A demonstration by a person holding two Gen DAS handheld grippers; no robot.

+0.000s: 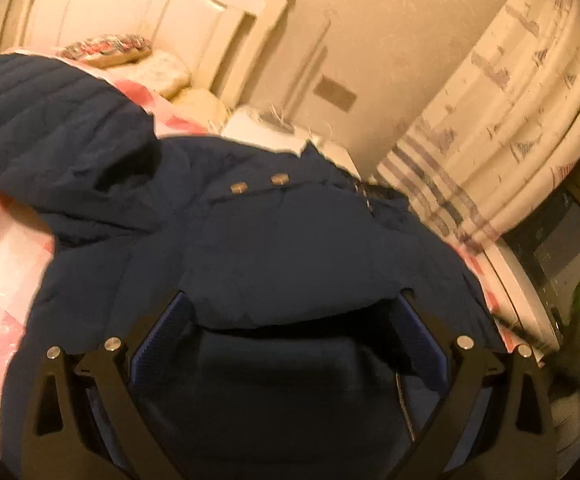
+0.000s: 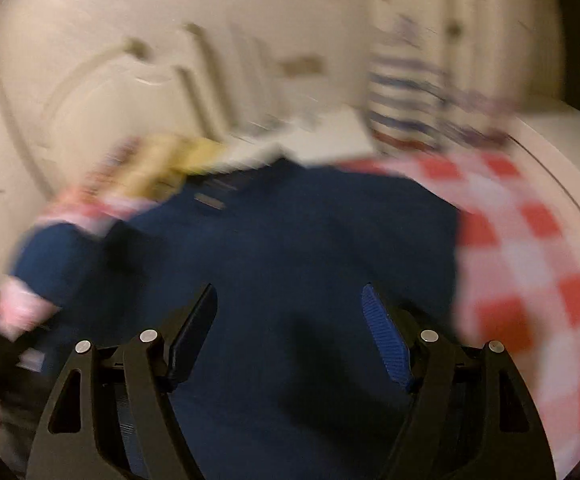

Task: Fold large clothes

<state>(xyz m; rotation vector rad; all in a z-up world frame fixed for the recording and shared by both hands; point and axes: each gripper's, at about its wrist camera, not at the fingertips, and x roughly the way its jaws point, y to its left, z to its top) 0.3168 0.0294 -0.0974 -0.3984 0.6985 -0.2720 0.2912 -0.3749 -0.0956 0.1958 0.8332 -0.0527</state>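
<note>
Jacket [image 1: 274,240] lies rumpled on bed [image 2: 530,248], barely folded; your left gripper [image 1: 290,320] and right gripper [image 2: 290,312] gape apart, empty

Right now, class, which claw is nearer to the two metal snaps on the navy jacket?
Left. The left claw sits open just below the snaps on the navy jacket. The right claw hovers open farther down the jacket.

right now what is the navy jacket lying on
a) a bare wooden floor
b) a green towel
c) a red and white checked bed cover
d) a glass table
c, the navy jacket is spread over the red and white checked bed cover, whose squares show past its right edge in the right wrist view and pink beside it in the left wrist view.
</note>
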